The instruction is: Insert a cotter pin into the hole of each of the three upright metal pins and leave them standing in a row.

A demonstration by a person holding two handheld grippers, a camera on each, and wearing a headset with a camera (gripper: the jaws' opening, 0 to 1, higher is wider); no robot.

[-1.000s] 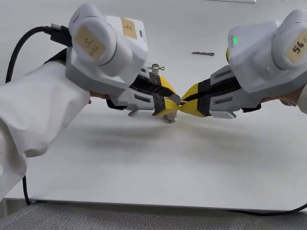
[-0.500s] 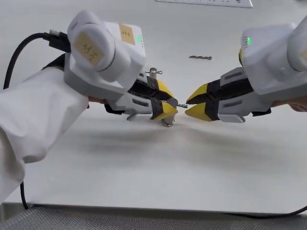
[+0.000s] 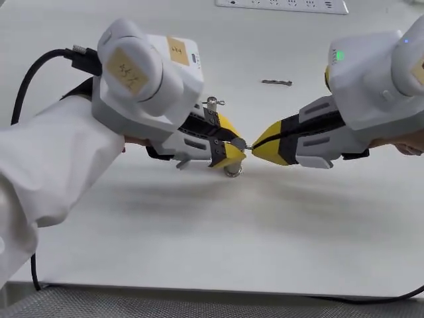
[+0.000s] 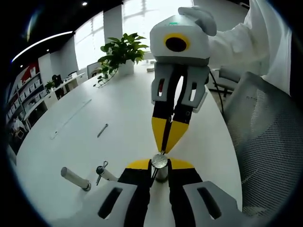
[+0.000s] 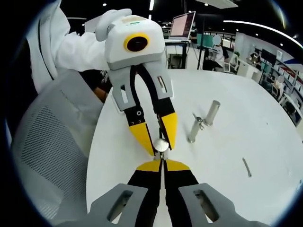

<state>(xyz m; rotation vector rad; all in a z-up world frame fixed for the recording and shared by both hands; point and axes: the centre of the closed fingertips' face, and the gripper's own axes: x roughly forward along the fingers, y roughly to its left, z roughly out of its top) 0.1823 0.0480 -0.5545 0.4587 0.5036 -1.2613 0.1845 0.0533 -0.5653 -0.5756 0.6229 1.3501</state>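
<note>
Cotter pin is pinched in the right claw, which is squeezed shut on it. Its tip is right at the side of the pin, near the top. It is too small to tell if it is in the hole yet. The left claw is clenched around that pin and holds it upright on the desk, in the middle of the head view.

A second pin stands just behind, at 11 o'clock from the held one, and already has one through it. A third pin is just beside the second and looks bare. A spare cotter pin lies flat on the desk at 1 o'clock, well apart.

So I think one pin is done, one is being done, and one is left.

To do this step well, the left claw should grip tight so the pin can't spin or tip. The right claw should hold the cotter pin level, line it up with the hole, and push slowly toward 9 o'clock. If it sticks, wiggle a little. A hard shove may bend it. Let go only when it pokes out the far side.
</note>
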